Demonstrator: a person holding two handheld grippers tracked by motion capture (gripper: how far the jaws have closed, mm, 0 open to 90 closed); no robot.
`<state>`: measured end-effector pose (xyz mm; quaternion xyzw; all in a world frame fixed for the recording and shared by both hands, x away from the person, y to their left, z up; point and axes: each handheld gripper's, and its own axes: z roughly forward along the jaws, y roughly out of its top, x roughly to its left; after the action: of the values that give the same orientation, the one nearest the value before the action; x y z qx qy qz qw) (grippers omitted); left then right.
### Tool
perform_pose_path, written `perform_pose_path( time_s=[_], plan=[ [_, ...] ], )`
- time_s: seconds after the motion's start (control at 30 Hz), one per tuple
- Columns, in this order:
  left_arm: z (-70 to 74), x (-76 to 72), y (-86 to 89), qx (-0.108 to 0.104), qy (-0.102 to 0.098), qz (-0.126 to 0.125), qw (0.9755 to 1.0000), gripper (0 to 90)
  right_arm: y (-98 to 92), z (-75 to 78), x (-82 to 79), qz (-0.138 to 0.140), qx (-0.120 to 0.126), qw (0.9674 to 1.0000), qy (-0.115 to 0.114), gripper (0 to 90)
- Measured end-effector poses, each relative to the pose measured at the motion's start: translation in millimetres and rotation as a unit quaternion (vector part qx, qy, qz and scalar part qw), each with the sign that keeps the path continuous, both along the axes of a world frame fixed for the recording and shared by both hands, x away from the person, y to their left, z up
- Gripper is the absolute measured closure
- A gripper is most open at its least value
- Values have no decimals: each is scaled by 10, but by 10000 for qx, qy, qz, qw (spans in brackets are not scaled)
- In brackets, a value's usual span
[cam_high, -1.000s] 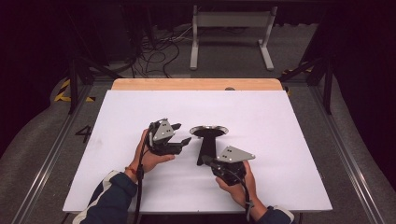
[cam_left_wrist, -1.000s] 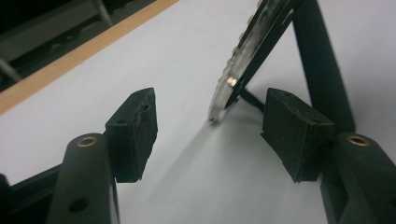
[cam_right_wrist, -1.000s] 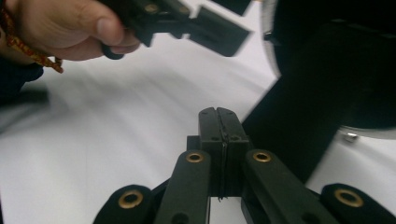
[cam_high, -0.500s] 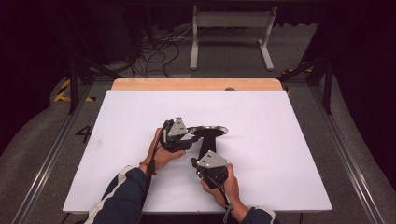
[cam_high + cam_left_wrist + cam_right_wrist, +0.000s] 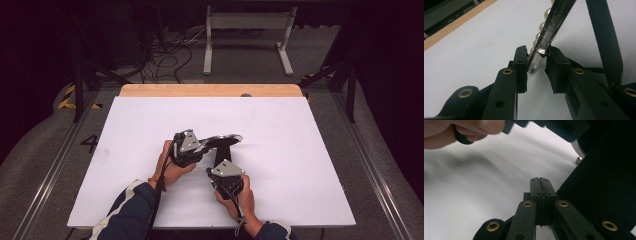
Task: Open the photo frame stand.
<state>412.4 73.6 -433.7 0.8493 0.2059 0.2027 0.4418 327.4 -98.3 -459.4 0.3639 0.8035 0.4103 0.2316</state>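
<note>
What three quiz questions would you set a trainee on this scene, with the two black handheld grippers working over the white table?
1. True or false: the right gripper has its jaws wide open.
2. Pick one: what sits between the pads of the left gripper? A, a wooden spoon. B, the worn end of a black band edged with cream pearls. C, nothing.
3. In a word: what colour is the flat tabletop?

Key
1. False: its jaws are shut flat against each other with nothing between them.
2. B: the jaws have just been closing on that end.
3. White.
</note>
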Motion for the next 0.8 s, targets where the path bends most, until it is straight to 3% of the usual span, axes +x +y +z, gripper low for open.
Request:
perform_pose_path(
  time_s=[0.17,0.6,0.73,0.8],
  plan=[
    [2,-45,20,33,-39,1,10000,751,-71,7,-1,-61,91,9998,165,900],
    [46,-104,43,-23,-97,13,9999,777,-215,37,8,-68,176,9996,232,900],
    [34,-91,32,-29,-117,40,9999,751,-206,35,16,-13,228,9995,226,900],
    [16,-75,4,88,-202,153,9996,695,-180,42,13,-2,134,9998,135,900]
  ],
)
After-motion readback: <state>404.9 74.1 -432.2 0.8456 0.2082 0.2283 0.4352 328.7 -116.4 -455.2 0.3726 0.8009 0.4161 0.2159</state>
